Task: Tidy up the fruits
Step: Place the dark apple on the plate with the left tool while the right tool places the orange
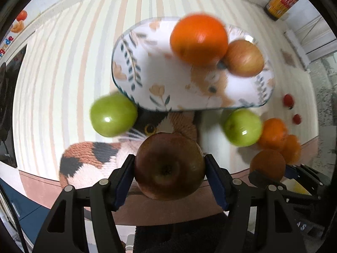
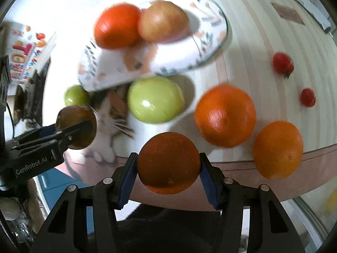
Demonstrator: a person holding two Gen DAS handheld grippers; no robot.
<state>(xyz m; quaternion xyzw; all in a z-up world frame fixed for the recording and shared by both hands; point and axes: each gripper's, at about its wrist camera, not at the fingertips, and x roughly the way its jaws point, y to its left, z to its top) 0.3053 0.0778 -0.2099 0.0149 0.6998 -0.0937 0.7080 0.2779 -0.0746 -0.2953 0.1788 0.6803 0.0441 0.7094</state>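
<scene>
My left gripper (image 1: 169,166) is shut on a dark red apple (image 1: 168,166), held above the table's near edge; it shows in the right wrist view (image 2: 76,126) too. My right gripper (image 2: 168,164) is shut on an orange (image 2: 168,162), also seen in the left wrist view (image 1: 267,164). A floral plate (image 1: 168,80) ahead holds an orange (image 1: 199,39) and a pale red apple (image 1: 244,58). Two green apples (image 1: 113,115) (image 1: 242,126) lie by its near rim. Two oranges (image 2: 225,116) (image 2: 278,149) lie on the table at the right.
Two small red tomatoes (image 2: 283,63) (image 2: 307,97) lie at the far right. A cat-pattern mat (image 1: 88,156) lies under the plate on the striped tablecloth (image 1: 63,73). An amber jar (image 1: 281,2) stands at the back right. The table edge (image 2: 273,189) is close below the grippers.
</scene>
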